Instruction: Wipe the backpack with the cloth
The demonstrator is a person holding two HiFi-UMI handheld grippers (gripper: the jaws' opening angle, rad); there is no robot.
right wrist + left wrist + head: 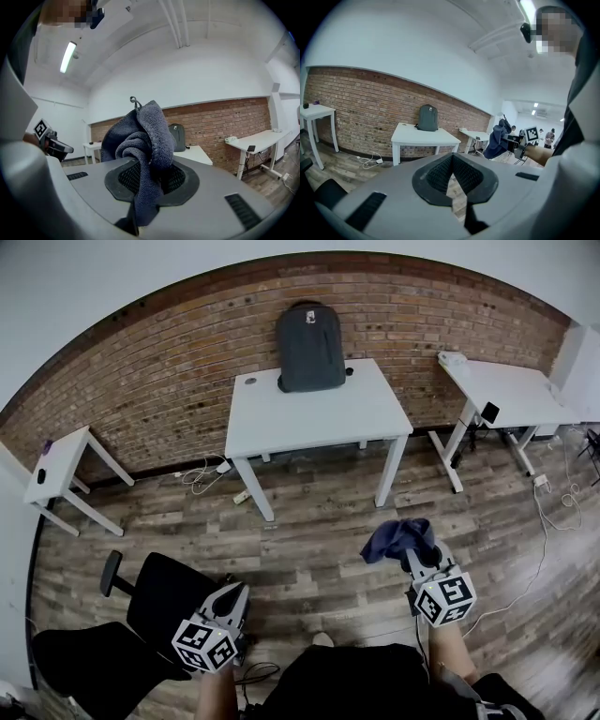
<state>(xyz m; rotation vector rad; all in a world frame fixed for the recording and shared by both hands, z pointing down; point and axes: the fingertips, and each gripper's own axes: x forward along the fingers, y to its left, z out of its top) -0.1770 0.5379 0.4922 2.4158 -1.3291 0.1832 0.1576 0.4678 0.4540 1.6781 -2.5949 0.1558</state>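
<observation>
A small white side table (58, 460) is seen at the far left, set against the brick wall (141, 381). Nearer, a black office chair (159, 601) is placed on the wooden floor (319, 521). Just beside the chair, the left hand-held gripper (232, 601) is held low. In the left gripper view its jaws (453, 158) are seen closed together, with nothing between them.

The white worktop (319, 418) is placed at the middle of the wall. The grey backpack (310, 345) is stood upright at the middle of the worktop's far edge, its back leaned on the bricks. White cables (202, 474) are left on the floor by the worktop's front left leg.

The right hand-held gripper (420, 563) is held over the floor, well apart from the worktop's front edge. It is clamped on the dark blue cloth (398, 535), which is bunched above the jaws (150, 173); one end of the cloth (140, 140) is hung down between them. A second worktop (506, 390) is set at the far right.
</observation>
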